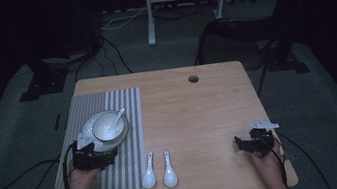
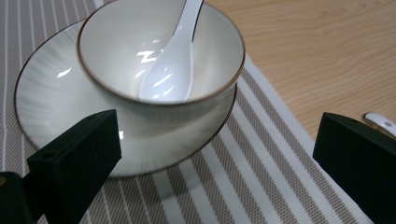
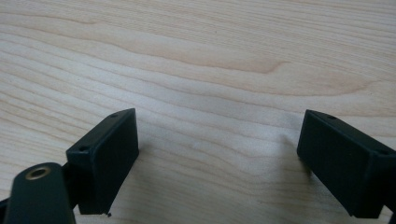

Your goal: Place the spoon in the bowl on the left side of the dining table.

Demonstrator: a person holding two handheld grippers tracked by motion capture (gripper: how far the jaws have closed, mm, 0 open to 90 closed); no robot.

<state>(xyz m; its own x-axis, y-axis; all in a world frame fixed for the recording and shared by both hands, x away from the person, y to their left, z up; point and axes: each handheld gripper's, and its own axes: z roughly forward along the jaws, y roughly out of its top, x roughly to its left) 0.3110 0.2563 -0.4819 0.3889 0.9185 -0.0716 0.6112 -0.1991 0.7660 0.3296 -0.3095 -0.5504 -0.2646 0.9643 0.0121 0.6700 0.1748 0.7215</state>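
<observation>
A white bowl (image 1: 103, 128) (image 2: 112, 42) with a brown rim stands on a white plate (image 1: 124, 130) (image 2: 44, 102) on the striped placemat (image 1: 125, 103) (image 2: 261, 182). Inside the bowl leans a white ceramic spoon (image 1: 117, 117) (image 2: 170, 70), its handle pointing away. My left gripper (image 1: 95, 153) (image 2: 215, 158) is just in front of the plate, open, with nothing between its jaws. At the table's front right, my right gripper (image 1: 247, 142) (image 3: 219, 158) is open over bare wood.
Two more white spoons (image 1: 148, 172) (image 1: 168, 170) lie side by side near the front edge, just right of the placemat; one spoon's end (image 2: 380, 122) peeks past my left gripper's right jaw. The wooden table (image 1: 200, 115) (image 3: 210, 56) has a cable hole (image 1: 193, 78) at the back.
</observation>
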